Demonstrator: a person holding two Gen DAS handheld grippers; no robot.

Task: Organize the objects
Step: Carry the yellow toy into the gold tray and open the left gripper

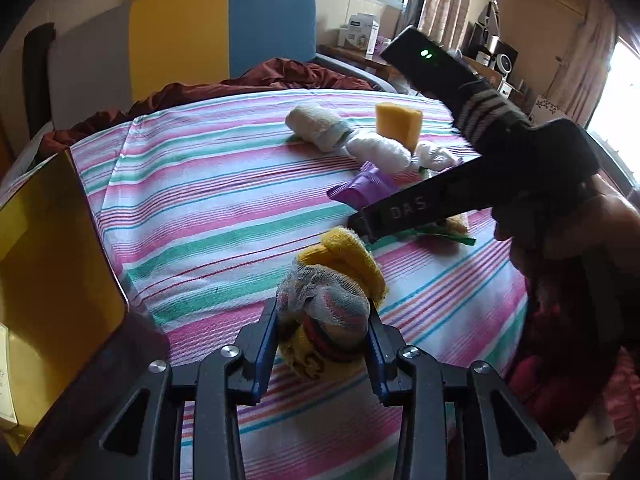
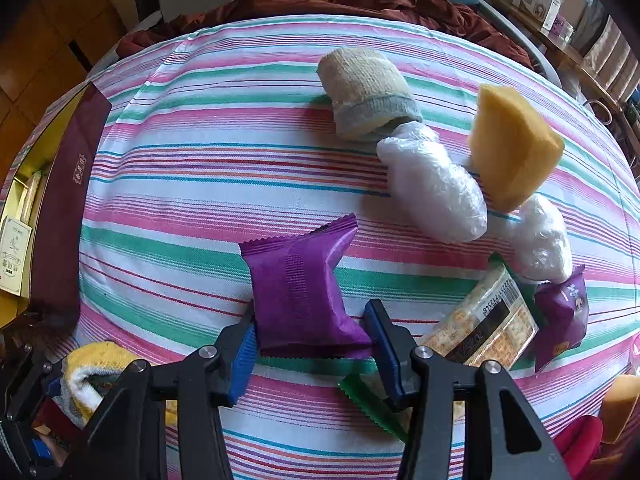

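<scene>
Packets [image 2: 304, 292] – two purple; sponges [image 2: 514, 148] – two; grippers both clamped.

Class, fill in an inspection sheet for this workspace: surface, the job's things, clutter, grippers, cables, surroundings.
Surface: striped bedsheet.
Job's things: purple snack packet, cracker pack, yellow sponge, rolled sock, two plastic-wrapped bundles, yellow box at the left edge.
Clutter: maroon blanket.
Grippers: left gripper shut on sock bundle; right gripper astride the purple packet, contact unclear.
Cables: nothing seen.
Surroundings: headboard, curtained windows.
</scene>
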